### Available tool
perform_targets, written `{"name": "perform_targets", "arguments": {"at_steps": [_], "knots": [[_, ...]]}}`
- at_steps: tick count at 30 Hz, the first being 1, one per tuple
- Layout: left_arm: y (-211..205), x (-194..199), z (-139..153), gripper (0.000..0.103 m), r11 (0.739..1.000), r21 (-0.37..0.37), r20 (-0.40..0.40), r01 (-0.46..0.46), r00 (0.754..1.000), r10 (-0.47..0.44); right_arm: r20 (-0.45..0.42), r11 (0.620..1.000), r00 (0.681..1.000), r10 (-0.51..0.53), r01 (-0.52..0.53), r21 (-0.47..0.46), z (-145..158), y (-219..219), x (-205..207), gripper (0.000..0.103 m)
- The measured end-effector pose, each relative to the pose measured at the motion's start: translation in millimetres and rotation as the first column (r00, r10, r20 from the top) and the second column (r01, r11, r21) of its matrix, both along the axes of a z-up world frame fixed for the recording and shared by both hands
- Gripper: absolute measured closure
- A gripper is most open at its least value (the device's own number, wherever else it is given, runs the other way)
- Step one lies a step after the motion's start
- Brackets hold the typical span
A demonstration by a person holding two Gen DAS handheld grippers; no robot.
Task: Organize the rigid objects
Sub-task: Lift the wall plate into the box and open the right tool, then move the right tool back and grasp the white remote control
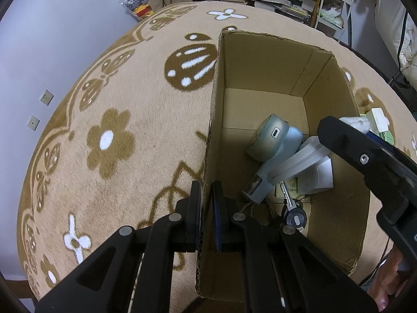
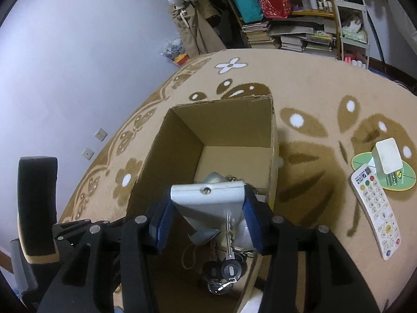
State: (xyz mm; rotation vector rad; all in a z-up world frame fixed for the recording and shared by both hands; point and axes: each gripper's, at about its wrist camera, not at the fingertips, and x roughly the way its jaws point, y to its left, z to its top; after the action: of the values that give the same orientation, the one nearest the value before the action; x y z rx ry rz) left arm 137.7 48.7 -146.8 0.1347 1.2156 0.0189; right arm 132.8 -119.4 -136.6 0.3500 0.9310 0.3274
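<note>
- The left gripper [image 1: 206, 203] pinches the near-left wall of the cardboard box [image 1: 260, 52], one finger on each side.
- The right gripper [image 2: 206, 220] reaches into the box with its blue pads [image 2: 163, 224] against a silver wedge-shaped object [image 2: 208, 200].
- A blue-grey device [image 1: 271, 143] and keys [image 1: 293, 212] lie inside on the box floor.
- A white remote [image 2: 375, 206] and a white block [image 2: 388, 156] lie on the carpet [image 1: 117, 104], to the box's right.

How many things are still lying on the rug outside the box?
3, all right of the box: a remote, a green disc beside it, and a white block on the disc. More may be hidden.
</note>
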Motion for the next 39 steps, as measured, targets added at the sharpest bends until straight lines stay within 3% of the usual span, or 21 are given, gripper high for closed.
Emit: {"name": "perform_targets", "arguments": {"at_steps": [6, 14, 16, 22, 26, 36, 39], "knots": [[0, 0, 0, 0.095, 1.000, -0.005, 0.001, -0.003, 1.000, 0.003, 0.037, 1.000, 0.999, -0.004, 0.004, 0.020, 9, -6, -1, 0.044], [0, 0, 0, 0.095, 1.000, -0.004, 0.001, -0.003, 1.000, 0.003, 0.082, 0.998, 0.994, -0.066, 0.064, 0.022, 28, -27, -2, 0.013], [0, 0, 0, 0.095, 1.000, -0.002, 0.001, -0.001, 1.000, 0.001, 0.095, 0.995, 0.990, -0.101, 0.101, 0.013, 33, -35, -3, 0.000], [1, 1, 1, 0.095, 1.000, -0.005, 0.000, -0.004, 1.000, 0.004, 0.109, 0.987, 0.984, -0.144, 0.151, -0.058, 38, -59, 1, 0.000], [2, 1, 1, 0.094, 1.000, -0.004, 0.000, -0.003, 1.000, 0.003, 0.120, 0.970, 0.967, -0.226, 0.234, -0.065, 36, -80, 1, 0.000], [2, 2, 0, 0.093, 1.000, -0.003, 0.000, -0.003, 1.000, 0.003, 0.067, 0.915, 0.921, -0.384, 0.389, -0.107, 4, -131, 7, 0.000], [2, 2, 0, 0.093, 1.000, -0.004, 0.000, -0.003, 1.000, 0.003, 0.041, 0.899, 0.915, -0.400, 0.401, -0.176, -13, -137, 11, 0.000]]}}
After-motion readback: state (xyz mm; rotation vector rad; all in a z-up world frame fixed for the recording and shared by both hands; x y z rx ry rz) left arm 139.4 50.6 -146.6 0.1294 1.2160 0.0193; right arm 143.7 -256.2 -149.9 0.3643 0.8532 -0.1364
